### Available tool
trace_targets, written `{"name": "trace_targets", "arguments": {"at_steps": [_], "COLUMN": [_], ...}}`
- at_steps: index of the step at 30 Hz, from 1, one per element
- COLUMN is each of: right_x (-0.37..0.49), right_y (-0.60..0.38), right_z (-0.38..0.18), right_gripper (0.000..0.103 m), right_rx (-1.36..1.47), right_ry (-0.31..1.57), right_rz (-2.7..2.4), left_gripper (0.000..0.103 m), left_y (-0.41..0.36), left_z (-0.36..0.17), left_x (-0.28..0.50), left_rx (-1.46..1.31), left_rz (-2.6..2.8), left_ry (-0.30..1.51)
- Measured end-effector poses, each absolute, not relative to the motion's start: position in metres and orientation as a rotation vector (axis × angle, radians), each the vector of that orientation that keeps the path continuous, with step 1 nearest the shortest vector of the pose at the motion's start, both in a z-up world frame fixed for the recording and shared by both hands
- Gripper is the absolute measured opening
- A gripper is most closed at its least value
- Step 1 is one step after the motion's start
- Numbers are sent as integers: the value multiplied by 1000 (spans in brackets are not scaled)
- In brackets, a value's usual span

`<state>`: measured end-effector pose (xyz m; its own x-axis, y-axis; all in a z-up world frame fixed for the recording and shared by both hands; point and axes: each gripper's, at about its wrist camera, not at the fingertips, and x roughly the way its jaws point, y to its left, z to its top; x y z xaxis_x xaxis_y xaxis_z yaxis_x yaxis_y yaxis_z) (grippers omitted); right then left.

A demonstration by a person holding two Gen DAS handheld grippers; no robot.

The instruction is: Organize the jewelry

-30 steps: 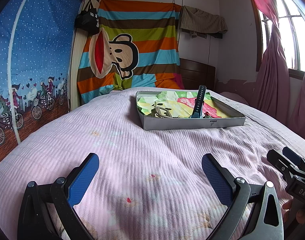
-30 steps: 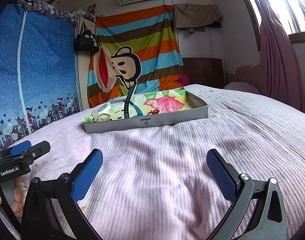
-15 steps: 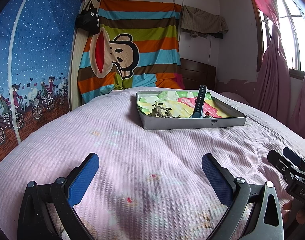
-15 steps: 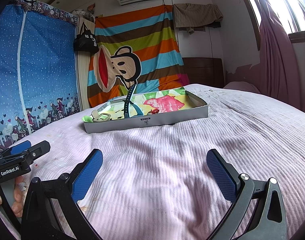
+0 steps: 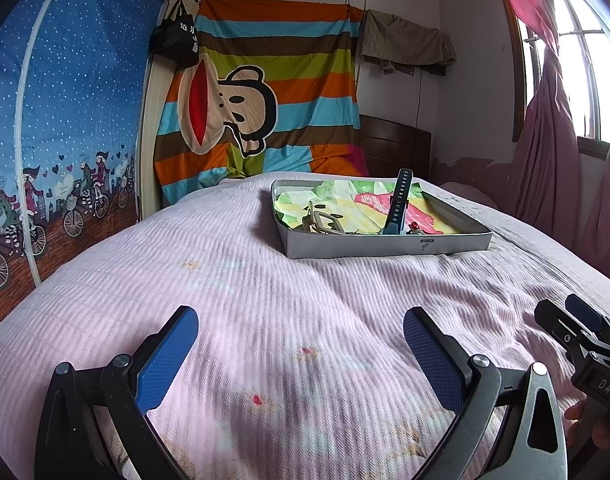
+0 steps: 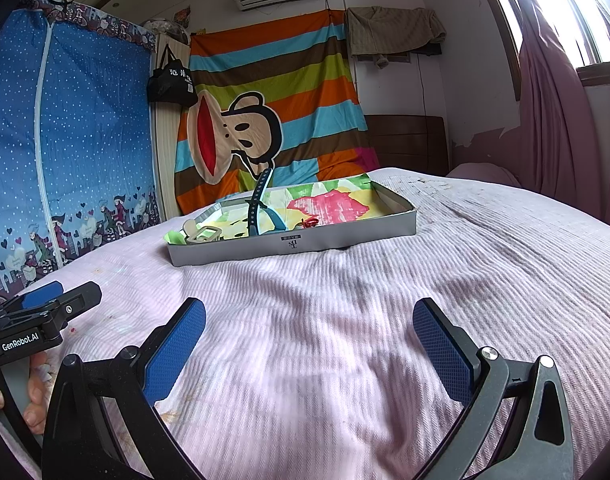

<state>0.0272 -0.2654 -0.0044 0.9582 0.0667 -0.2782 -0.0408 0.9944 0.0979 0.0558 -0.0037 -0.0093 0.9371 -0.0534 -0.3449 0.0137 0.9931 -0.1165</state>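
Jewelry tray (image 5: 385, 242) lies on the bed (image 5: 265, 280) well ahead of both tools, left tool (image 5: 301, 350) and right tool (image 6: 309, 340), each spread wide, grasping nothing.

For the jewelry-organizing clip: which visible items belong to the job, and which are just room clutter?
Belongs to the job:
- shallow grey box on the bed
- dark blue strap standing up in it
- small red piece
- beige clasp-like piece
- left gripper and right gripper, both open, empty

Just lying about:
- monkey blanket
- black bag
- pink curtain

Daylit by the window (image 5: 577, 80), sharp, fisheye-bent edges.
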Motion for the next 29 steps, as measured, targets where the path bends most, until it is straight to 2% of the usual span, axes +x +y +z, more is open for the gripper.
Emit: {"name": "trace_targets", "arguments": {"at_steps": [29], "right_x": [27], "right_y": [-264], "right_z": [-8], "right_gripper": [102], "right_rx": [87], "right_ry": [290], "right_rz": [55], "left_gripper": [103], "left_y": [-12], "left_z": [-9], "left_x": [55], "left_rx": [-86], "left_rz": [8], "left_ry": [368]}}
